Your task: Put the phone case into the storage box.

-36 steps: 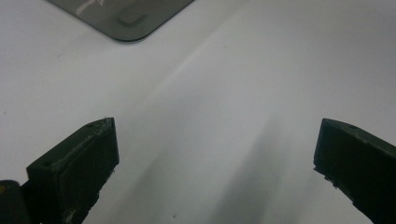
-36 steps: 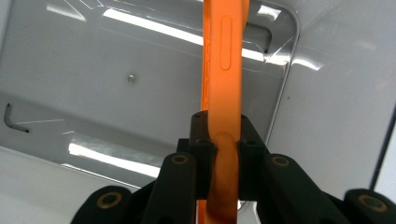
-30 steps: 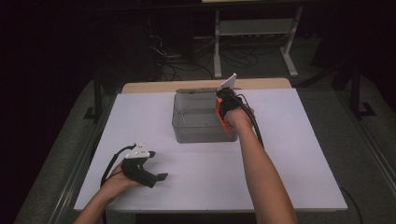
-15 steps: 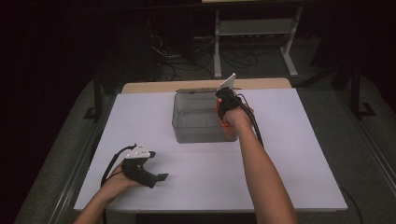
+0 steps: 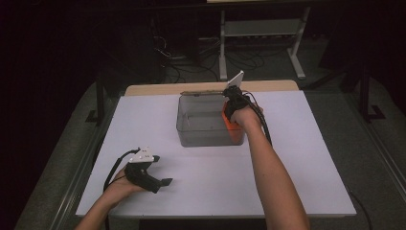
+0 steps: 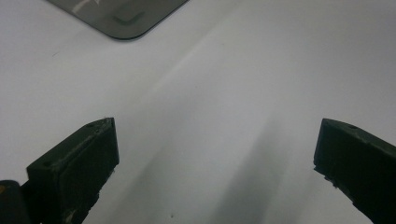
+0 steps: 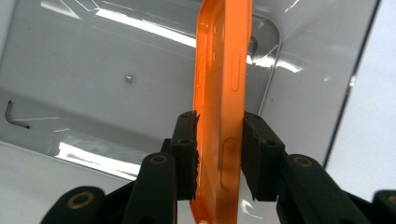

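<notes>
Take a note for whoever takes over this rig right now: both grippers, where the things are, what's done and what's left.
Left gripper: open, nothing between its jaws, low over the white table at the near left.
Right gripper: jaws have just been opening, with the orange phone case between them; the pads look to touch its sides.
Things: the case stands on edge inside the clear bin, at its right end. A small bent key lies on the bin floor.
Done: case brought into the bin.
Left: probably finish the release and lift the right gripper out.
</notes>
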The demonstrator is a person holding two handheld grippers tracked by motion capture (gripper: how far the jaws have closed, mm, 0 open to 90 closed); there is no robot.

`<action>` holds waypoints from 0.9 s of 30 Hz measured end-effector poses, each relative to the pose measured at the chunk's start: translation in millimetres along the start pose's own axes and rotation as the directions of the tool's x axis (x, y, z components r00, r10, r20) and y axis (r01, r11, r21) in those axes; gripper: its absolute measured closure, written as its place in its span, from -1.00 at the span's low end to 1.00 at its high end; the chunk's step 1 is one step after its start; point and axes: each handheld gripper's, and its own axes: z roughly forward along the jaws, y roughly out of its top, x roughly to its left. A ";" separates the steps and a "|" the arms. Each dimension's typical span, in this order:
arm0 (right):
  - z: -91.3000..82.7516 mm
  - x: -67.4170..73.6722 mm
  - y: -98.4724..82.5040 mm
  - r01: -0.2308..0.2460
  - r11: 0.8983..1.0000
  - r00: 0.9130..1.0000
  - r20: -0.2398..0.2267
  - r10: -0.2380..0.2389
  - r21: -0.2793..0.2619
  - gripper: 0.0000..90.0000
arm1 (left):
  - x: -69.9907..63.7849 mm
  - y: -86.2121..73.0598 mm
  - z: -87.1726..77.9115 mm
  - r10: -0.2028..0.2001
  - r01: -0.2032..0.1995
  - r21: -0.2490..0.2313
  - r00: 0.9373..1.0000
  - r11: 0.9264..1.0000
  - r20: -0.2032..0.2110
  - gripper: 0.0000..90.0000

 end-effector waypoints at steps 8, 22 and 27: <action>-6.1 -0.7 0.1 0.011 1.000 1.000 0.005 -0.011 -0.008 0.44 | 0.4 -0.2 -0.2 -0.004 0.004 -0.005 1.000 1.000 0.003 -1.00; -14.1 -1.5 1.3 0.019 1.000 1.000 0.017 -0.019 -0.017 0.41 | 0.2 -0.1 0.0 -0.003 0.003 -0.005 1.000 1.000 0.010 -1.00; -16.5 -1.8 1.6 0.021 1.000 1.000 0.018 -0.020 -0.023 0.41 | 0.4 0.0 0.1 -0.003 0.003 -0.005 1.000 1.000 0.011 -1.00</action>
